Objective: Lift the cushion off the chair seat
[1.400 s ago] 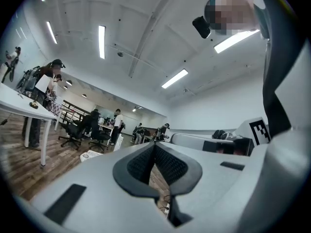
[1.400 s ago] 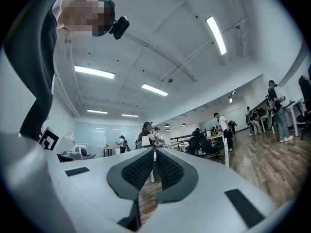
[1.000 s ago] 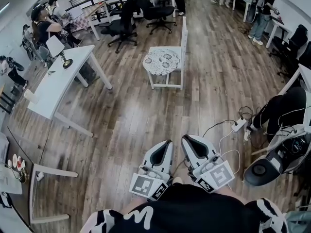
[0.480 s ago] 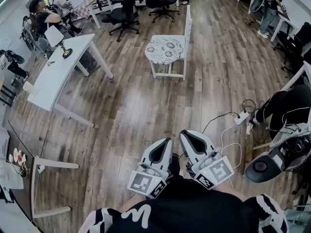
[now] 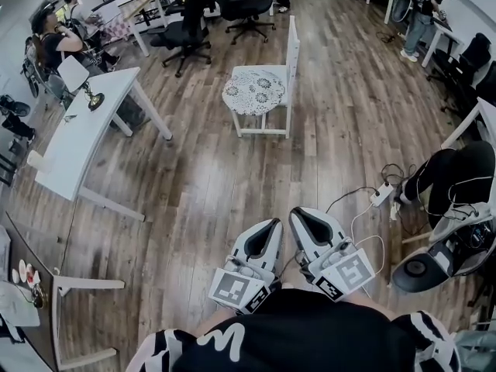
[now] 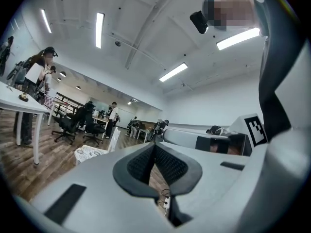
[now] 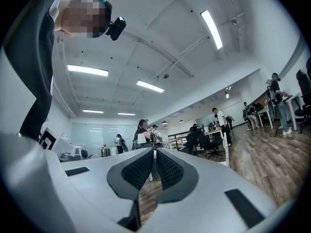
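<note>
A white lace-patterned cushion (image 5: 253,93) lies on the seat of a white wooden chair (image 5: 291,49), far ahead on the wood floor. Both grippers are held side by side close to my body, pointing level toward the chair and well short of it. My left gripper (image 5: 268,228) is shut with nothing between its pads. My right gripper (image 5: 299,218) is also shut and empty. The left gripper view shows the left gripper (image 6: 154,147), and past it the cushion (image 6: 89,153) and chair back (image 6: 115,138) small in the distance. The right gripper (image 7: 155,152) has its pads pressed together.
A long white table (image 5: 74,142) stands at the left with people beyond it. Black office chairs (image 5: 184,39) sit behind the white chair. A seated person's legs (image 5: 453,173), a power strip with cables (image 5: 380,197) and equipment are at the right.
The head view has swayed a little and the chair has shifted slightly in it. Both grippers stay shut and side by side near my body.
</note>
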